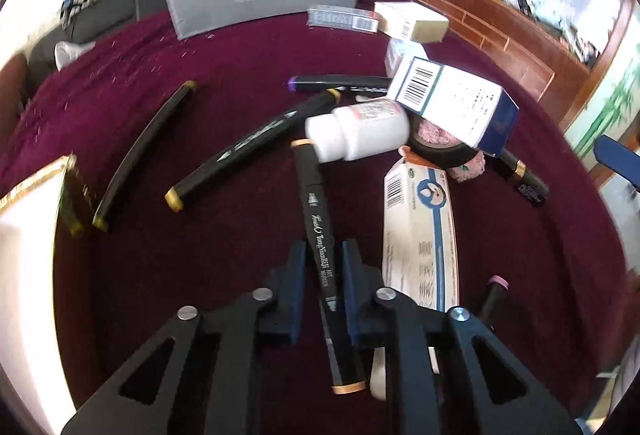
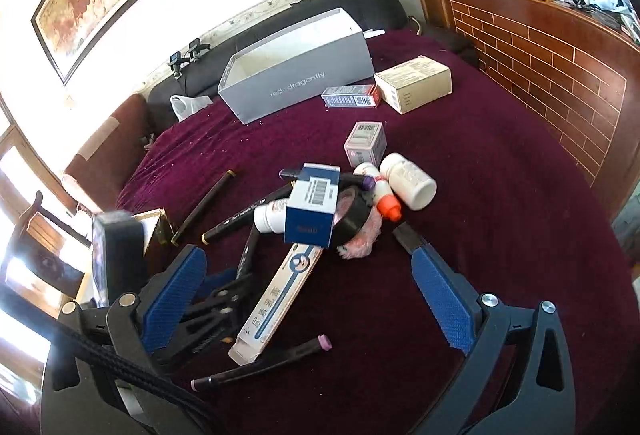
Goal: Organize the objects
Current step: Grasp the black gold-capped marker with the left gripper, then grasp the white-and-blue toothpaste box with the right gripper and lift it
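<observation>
My left gripper [image 1: 324, 255] is shut on a black art marker [image 1: 316, 211] with peach end caps, gripping its middle; its far end lies under a white bottle [image 1: 356, 133]. The left gripper also shows in the right wrist view [image 2: 240, 275]. My right gripper [image 2: 308, 271] is open and empty above the cloth, its fingers astride a long white and blue carton [image 2: 280, 299]. A pile sits ahead: a blue and white box [image 2: 314, 205], a black tape roll [image 2: 352, 215], bottles and markers. A grey open box [image 2: 296, 75] stands at the back.
Two black markers [image 1: 144, 151] lie left on the maroon cloth [image 1: 240, 47]. A pink-capped marker [image 2: 260, 363] lies near the right gripper. Small cartons [image 2: 414, 83] sit by the grey box. A gold-edged box [image 1: 24, 203] is at the left. A brick-pattern wooden wall [image 2: 560, 75] bounds the right.
</observation>
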`<state>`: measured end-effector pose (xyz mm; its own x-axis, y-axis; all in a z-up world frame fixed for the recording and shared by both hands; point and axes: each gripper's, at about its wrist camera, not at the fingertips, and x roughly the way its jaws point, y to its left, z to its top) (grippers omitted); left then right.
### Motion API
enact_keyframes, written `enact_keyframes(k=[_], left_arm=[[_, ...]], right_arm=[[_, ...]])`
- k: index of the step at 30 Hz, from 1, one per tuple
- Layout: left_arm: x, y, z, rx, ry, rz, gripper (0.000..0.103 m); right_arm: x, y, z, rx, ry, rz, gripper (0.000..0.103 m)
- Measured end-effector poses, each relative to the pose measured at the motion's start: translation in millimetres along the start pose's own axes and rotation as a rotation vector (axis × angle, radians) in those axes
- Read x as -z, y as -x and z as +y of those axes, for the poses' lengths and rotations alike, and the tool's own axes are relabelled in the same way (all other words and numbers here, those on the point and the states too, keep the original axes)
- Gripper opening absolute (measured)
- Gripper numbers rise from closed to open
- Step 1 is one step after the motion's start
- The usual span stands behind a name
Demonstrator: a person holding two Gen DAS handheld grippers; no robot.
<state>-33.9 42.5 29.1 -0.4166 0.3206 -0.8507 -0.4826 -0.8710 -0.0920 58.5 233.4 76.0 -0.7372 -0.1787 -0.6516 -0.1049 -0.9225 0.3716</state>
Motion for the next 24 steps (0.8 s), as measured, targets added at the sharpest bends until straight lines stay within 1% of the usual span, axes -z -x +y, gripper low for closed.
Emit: enact_keyframes(k=[1, 3, 6, 8, 9, 10, 12, 13, 15, 17, 18, 19, 20, 21, 22, 24], left_arm=[[3.0, 5.3, 4.9, 0.014, 0.02, -0.004, 0.011], [10.4, 17.3, 17.9, 0.068, 0.075, -0.018, 0.011], [22.5, 34.1, 31.4, 0.12, 0.141, -0.037, 0.011], [28.9, 42.7, 38.3, 0.159, 0.181, -0.052, 0.011], [31.3, 47.0, 41.3, 0.174, 0.194, -0.06, 0.011], [31.8, 49.5, 42.6, 0.178, 0.197, -0.064, 0.011], [32.3, 47.6, 40.0, 0.163, 0.177, -0.04, 0.011], [33.3, 46.0, 36.6, 0.154, 0.164, -0.032, 0.011], [30.3, 45.8, 28.5, 0.147, 0.137, -0.051, 0.013], [24.6, 43.1, 21.4, 0.13, 0.109, -0.056, 0.021], [20.3, 40.4, 18.2, 0.118, 0.1, -0.057, 0.031], [16.7, 36.9, 16.0, 0.107, 0.093, -0.058, 0.04], [11.4, 29.7, 12.1, 0.093, 0.081, -0.05, 0.043], [10.3, 23.9, 10.7, 0.087, 0.072, -0.037, 0.044], [8.5, 14.4, 8.3, 0.078, 0.065, -0.005, 0.044], [8.2, -1.4, 8.2, 0.066, 0.076, 0.046, 0.043]], right_arm=[[-3.5, 1.0, 1.5, 0.003, 0.008, 0.007, 0.103], [-13.3, -1.3, 3.8, 0.003, 0.022, 0.024, 0.103], [-32.8, -18.2, 10.2, 0.014, 0.042, 0.072, 0.103], [-43.9, -37.4, 13.1, 0.02, 0.048, 0.13, 0.099], [-47.3, -46.5, 14.2, 0.023, 0.047, 0.158, 0.093], [-49.9, -54.5, 15.7, 0.033, 0.047, 0.185, 0.092], [-54.4, -71.8, 19.5, 0.053, 0.058, 0.238, 0.089], [-55.8, -78.0, 21.3, 0.067, 0.063, 0.252, 0.086], [-56.7, -87.5, 24.7, 0.095, 0.078, 0.279, 0.085], [-55.5, -92.1, 26.3, 0.098, 0.081, 0.31, 0.085], [-53.7, -95.8, 27.1, 0.104, 0.081, 0.325, 0.084], [-53.5, -99.1, 28.3, 0.107, 0.085, 0.339, 0.081], [-52.7, -102.8, 29.3, 0.112, 0.091, 0.355, 0.078], [-51.4, -106.7, 29.9, 0.122, 0.096, 0.369, 0.069], [-49.7, -110.3, 30.7, 0.132, 0.102, 0.387, 0.065], [-46.9, -116.7, 31.9, 0.151, 0.117, 0.418, 0.053]])
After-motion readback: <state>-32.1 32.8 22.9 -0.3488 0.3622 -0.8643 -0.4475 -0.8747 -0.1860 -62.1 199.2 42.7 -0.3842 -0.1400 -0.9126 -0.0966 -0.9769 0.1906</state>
